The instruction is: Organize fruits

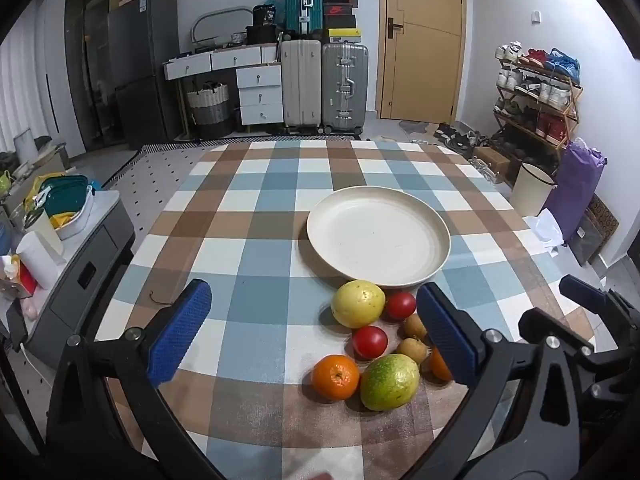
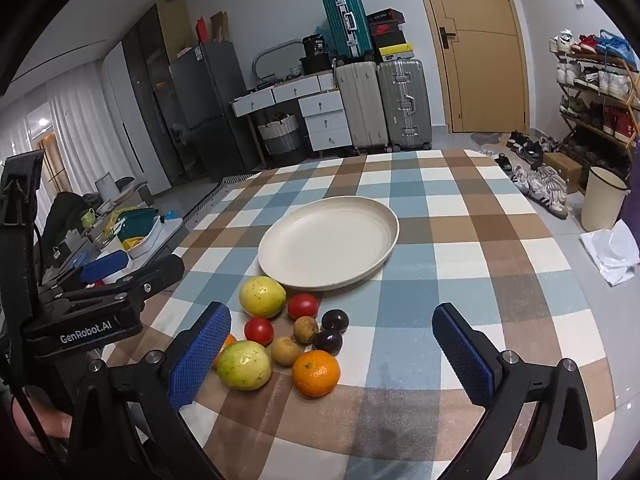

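Observation:
A cream plate [image 1: 436, 236] [image 2: 384, 220] sits empty on the checked tablecloth. In front of it lies a cluster of fruit: a yellow guava [image 1: 358, 303] [image 2: 262, 296], a green guava [image 1: 389, 382] [image 2: 244, 365], two red tomatoes [image 1: 400, 305] [image 2: 302, 306], oranges [image 1: 335, 376] [image 2: 316, 373], small brown fruits [image 1: 412, 350] [image 2: 285, 351] and two dark plums [image 2: 335, 320]. My left gripper [image 1: 316, 336] is open and empty, just before the cluster. My right gripper [image 2: 332, 356] is open and empty over the fruit; it also shows at the right edge of the left wrist view [image 1: 592, 300].
The round table [image 1: 256, 208] has its edge close on the left. A side cabinet with bowls and cups [image 1: 60, 216] stands left of it. Suitcases, drawers and a door line the far wall. A shoe rack and a white bin [image 1: 532, 192] stand at the right.

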`<state>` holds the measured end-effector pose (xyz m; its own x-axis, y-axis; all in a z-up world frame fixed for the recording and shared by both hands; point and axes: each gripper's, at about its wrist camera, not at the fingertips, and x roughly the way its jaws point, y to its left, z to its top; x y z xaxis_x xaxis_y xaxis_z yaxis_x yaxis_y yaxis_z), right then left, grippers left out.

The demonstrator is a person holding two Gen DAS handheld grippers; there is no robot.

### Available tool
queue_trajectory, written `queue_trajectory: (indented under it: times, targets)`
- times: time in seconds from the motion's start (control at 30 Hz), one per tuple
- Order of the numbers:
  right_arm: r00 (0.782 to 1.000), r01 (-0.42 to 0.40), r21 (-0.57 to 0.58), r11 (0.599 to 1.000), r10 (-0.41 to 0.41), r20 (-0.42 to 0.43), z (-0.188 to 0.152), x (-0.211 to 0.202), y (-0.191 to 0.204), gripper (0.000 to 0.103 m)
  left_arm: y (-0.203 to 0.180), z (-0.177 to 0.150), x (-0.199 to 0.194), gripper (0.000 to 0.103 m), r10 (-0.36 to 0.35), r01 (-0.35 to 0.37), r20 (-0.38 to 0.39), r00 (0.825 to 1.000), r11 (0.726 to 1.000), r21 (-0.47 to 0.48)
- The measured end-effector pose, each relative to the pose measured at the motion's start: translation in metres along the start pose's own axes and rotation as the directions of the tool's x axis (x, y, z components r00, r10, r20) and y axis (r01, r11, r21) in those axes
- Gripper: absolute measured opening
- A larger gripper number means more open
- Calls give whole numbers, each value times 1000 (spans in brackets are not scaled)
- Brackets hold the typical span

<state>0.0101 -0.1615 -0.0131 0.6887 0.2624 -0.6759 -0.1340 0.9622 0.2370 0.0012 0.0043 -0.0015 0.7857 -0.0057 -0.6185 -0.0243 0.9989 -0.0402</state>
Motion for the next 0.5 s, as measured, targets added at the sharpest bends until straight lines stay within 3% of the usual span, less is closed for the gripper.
queue_trajectory:
  times: [0.13, 0.5]
  targets:
    - [1000, 5, -11, 1000, -5, 8, 0, 1, 0, 103, -1, 1, 2, 102, 28, -28, -2, 1000, 999, 21]
    - [1000, 18, -2, 1000, -18, 19, 9, -5, -2, 103, -3, -1, -4, 101, 11, -12, 19, 1000, 1000, 28]
